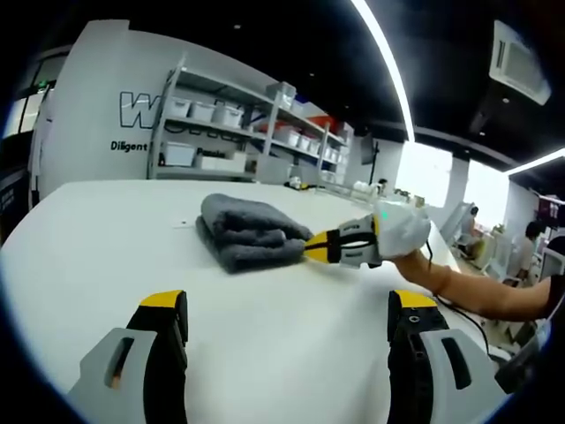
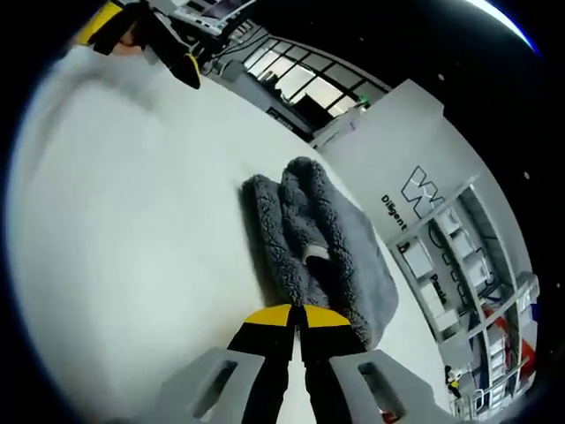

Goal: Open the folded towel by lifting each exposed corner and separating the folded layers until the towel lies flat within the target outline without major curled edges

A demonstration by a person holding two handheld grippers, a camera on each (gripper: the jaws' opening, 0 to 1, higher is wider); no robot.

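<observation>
A dark grey fleecy towel (image 1: 249, 231), folded into a thick stack of layers, lies on a broad white tabletop (image 1: 106, 238). In the left gripper view it sits toward the far middle of the table, well apart from the left gripper (image 1: 287, 322), whose two yellow-tipped black jaws stand wide apart above bare table, holding nothing.

The right gripper (image 1: 311, 247) reaches in from the right of that view, held by a hand in a white glove (image 1: 402, 228), with a bare forearm trailing behind. Its yellow-and-black jaw tips meet the towel's near right edge. In the right gripper view the right gripper's jaws (image 2: 297, 316) are pressed together, tips side by side with no gap, at the towel's (image 2: 309, 247) edge; whether a layer of cloth is pinched between them cannot be told. A small pale label (image 2: 315, 256) shows among the folds just beyond the tips. The left gripper (image 2: 146, 31) appears at the top left of this view, far across the table.

Behind the table stands a grey metal shelving rack (image 1: 238, 124) carrying rows of pale plastic bins (image 1: 203, 110); their contents cannot be made out. A white wall with dark lettering (image 1: 132, 115) rises beside it.
</observation>
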